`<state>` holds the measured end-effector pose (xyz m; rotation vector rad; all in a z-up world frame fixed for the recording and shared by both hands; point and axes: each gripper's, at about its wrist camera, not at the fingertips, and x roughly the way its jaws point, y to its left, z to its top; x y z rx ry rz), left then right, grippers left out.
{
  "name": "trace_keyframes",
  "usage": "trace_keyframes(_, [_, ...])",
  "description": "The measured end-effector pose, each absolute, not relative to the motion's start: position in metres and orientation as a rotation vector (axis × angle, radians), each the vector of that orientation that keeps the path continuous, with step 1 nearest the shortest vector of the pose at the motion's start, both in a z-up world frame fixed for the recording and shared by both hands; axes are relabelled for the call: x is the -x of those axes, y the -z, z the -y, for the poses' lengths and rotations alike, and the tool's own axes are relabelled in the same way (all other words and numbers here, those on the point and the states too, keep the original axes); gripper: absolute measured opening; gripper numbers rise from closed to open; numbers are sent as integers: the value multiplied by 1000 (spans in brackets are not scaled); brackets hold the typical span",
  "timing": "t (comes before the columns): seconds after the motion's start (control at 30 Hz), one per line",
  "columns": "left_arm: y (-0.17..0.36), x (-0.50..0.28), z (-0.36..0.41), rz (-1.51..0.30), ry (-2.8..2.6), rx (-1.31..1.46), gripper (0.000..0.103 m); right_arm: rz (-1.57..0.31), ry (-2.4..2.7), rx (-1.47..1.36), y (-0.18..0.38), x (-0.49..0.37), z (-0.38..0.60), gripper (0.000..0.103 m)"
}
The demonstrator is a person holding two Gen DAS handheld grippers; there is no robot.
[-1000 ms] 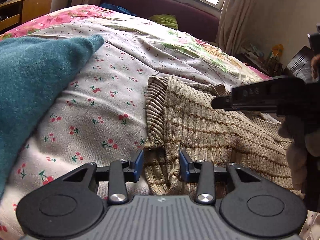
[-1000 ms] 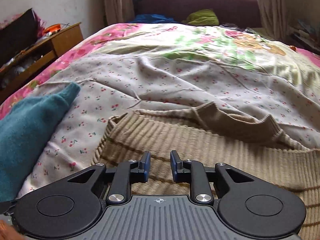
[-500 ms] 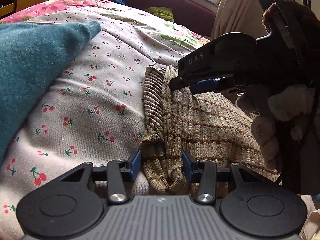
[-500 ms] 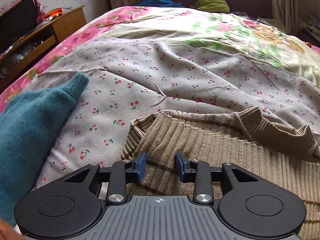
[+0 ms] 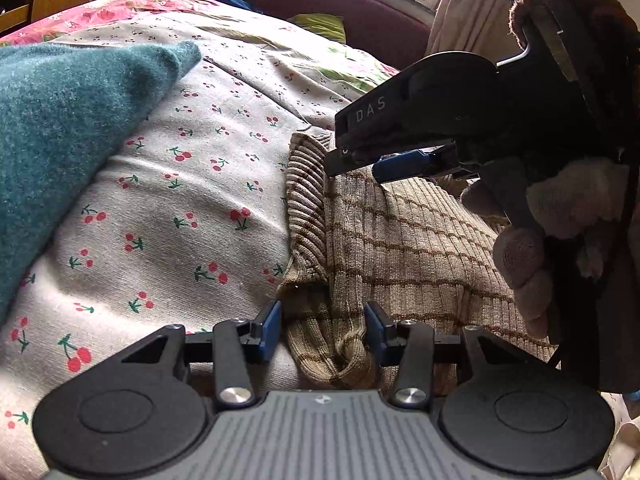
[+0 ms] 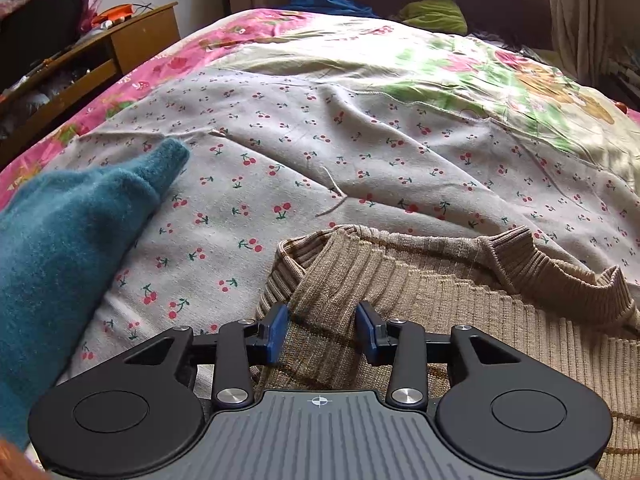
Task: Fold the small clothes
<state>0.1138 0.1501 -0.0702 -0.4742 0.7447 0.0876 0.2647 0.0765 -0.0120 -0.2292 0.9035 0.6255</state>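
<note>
A beige ribbed sweater (image 5: 400,248) with thin brown stripes lies flat on the cherry-print sheet (image 5: 180,220). My left gripper (image 5: 323,332) sits at its near left edge. A bunched fold of the knit lies between the blue pads, which stand slightly off it. My right gripper (image 5: 356,166) hovers at the far left corner of the sweater (image 6: 440,300), near the collar (image 6: 560,272). Its jaws are opening, and in its own view the right gripper (image 6: 322,332) has a ridge of knit between pads that do not press it.
A teal fuzzy garment (image 5: 60,140) lies on the bed to the left, also seen as a teal garment (image 6: 60,260) in the right wrist view. A gloved hand (image 5: 520,256) holds the right gripper. A wooden cabinet (image 6: 120,48) stands beyond the bed's left side.
The right gripper has slid left across the sweater to its left corner and its jaws have widened. The left gripper has stayed put, its pads a little wider around the fold.
</note>
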Motion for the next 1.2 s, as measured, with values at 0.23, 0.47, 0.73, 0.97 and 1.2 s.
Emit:
trace_keyframes(0.23, [70,-114,-149,-744,-86,468,56,-905,-629,209,10,-259,-79,38])
trace_keyframes(0.47, [71,-114,-149,-742,-83,471,55,-903,-647,229,13,-253,-88,38])
trace_keyframes(0.73, [71,-113,-150,-736,-67,477,56,-927,-622,176,17,-266,-74,38])
trace_keyframes(0.97, [71,-114,-151,-733,-63,478,56,-931,-617,174,19,-266,-81,42])
trace_keyframes(1.2, [71,-114,-148,-734,-66,459,56,-946,-617,118,16,-270,-74,41])
